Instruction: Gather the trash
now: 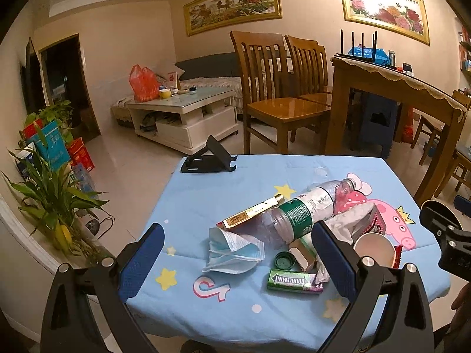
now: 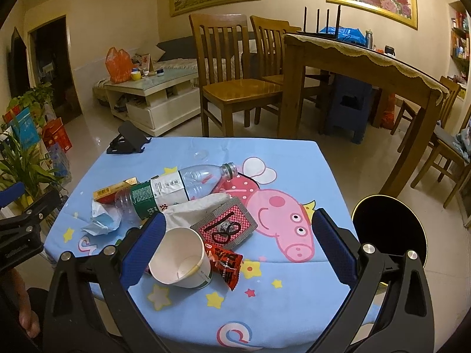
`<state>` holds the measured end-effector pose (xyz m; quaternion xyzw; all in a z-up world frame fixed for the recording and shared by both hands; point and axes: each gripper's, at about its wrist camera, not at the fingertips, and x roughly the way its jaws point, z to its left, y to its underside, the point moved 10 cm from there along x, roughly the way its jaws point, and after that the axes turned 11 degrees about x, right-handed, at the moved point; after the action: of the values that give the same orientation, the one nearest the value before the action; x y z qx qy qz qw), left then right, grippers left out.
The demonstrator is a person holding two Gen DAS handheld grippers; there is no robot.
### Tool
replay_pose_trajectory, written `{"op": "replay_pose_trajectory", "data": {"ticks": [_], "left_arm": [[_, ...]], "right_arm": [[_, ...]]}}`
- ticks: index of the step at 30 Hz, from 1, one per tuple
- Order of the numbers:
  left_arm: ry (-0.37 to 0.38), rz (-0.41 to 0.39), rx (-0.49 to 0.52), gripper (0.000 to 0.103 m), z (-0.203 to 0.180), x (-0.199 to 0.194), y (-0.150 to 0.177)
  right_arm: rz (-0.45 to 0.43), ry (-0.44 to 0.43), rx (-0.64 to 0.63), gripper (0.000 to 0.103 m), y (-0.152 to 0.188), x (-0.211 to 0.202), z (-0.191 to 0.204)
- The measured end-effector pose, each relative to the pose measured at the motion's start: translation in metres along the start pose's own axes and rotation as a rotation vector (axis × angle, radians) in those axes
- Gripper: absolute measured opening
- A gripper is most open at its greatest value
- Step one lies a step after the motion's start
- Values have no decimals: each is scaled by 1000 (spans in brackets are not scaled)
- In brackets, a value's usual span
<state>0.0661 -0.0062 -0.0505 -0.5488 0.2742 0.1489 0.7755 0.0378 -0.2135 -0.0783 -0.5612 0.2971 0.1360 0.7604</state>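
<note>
Trash lies on a small table with a blue cartoon cloth (image 1: 206,194) (image 2: 294,158). There is an empty plastic bottle (image 1: 297,214) (image 2: 182,185), a yellow cigarette box (image 1: 250,213) (image 2: 114,189), a crumpled face mask (image 1: 232,250) (image 2: 101,220), a green bottle cap (image 1: 285,260), a green gum pack (image 1: 294,281), a paper cup (image 1: 374,248) (image 2: 181,257), a white tissue (image 2: 197,209), and red wrappers (image 2: 226,261). My left gripper (image 1: 235,261) is open over the mask and cap. My right gripper (image 2: 238,244) is open over the cup and wrappers. Both are empty.
A black phone stand (image 1: 209,158) (image 2: 128,141) sits at the table's far left corner. A black round bin (image 2: 391,229) stands on the floor to the right. Wooden chairs (image 1: 279,94), a dining table (image 1: 397,88), a coffee table (image 1: 182,111) and plants (image 1: 50,203) surround it.
</note>
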Motion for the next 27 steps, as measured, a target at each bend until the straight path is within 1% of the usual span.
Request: {"op": "replay_pose_trajectory", "data": {"ticks": [18, 27], "left_arm": [[-8, 3, 26, 97, -7, 2, -4], [3, 9, 20, 97, -6, 4, -2]], "right_arm": [[2, -15, -2, 98, -1, -6, -6], [8, -31, -26, 98, 1, -9, 7]]}}
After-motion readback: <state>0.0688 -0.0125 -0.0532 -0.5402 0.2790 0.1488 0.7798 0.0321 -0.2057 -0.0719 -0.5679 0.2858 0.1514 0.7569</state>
